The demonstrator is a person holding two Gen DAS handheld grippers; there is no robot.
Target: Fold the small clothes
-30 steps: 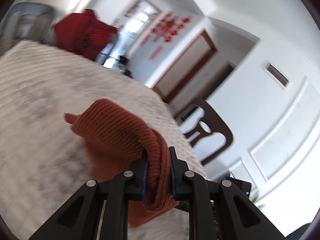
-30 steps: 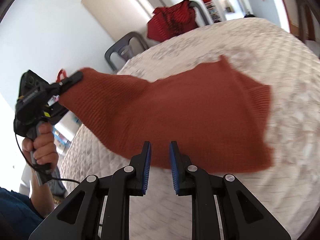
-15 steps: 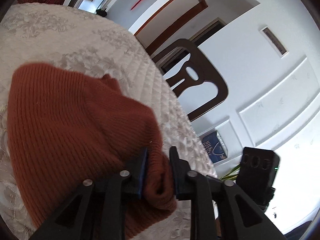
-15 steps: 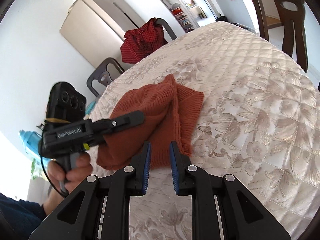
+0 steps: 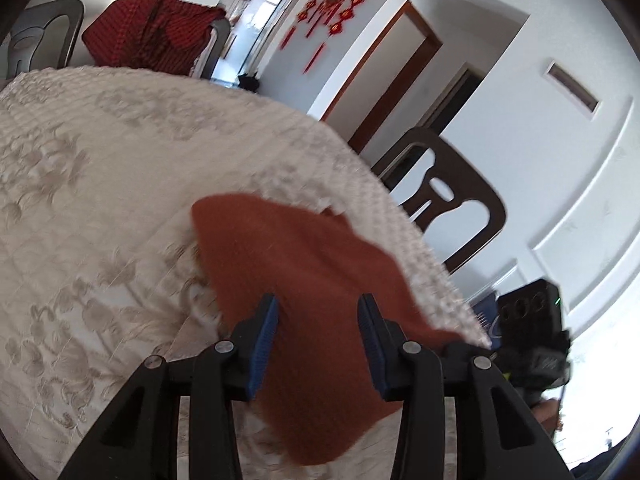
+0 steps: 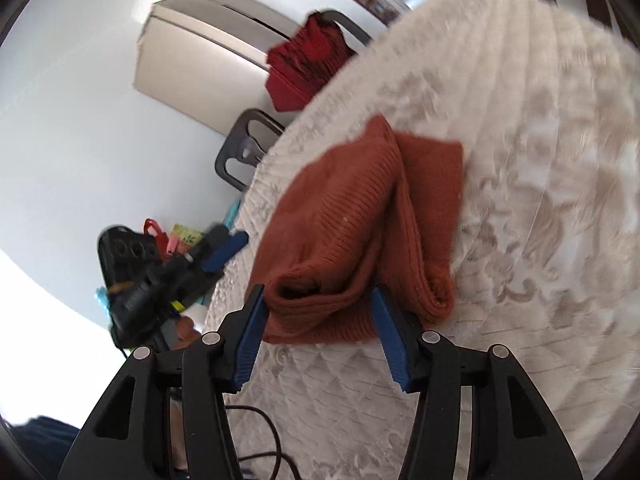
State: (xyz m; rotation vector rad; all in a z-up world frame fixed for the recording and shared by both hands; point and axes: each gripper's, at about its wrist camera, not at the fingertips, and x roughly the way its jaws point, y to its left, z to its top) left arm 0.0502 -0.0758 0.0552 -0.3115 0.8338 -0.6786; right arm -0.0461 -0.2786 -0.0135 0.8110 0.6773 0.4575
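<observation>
A rust-orange knitted garment [image 6: 360, 224] lies folded over on the quilted cream tablecloth [image 6: 540, 200], near the table's edge. My right gripper [image 6: 318, 332] is open, its jaws either side of the garment's near folded end. In the left wrist view the garment [image 5: 304, 304] lies just past my left gripper [image 5: 318, 332], which is open and holds nothing. The left gripper also shows at the left of the right wrist view [image 6: 208, 256], beside the table edge. The right gripper's body shows in the left wrist view [image 5: 528, 332].
A red checked cloth [image 5: 152, 32] hangs on a grey chair [image 5: 36, 36] at the table's far side. A dark wooden chair [image 5: 448, 204] stands at the right edge. A second grey chair [image 6: 244, 148] and coloured items lie beyond the left edge.
My left gripper has opened and let go of the garment, which now lies folded on the table. My right gripper has opened and moved up to the garment's near end.
</observation>
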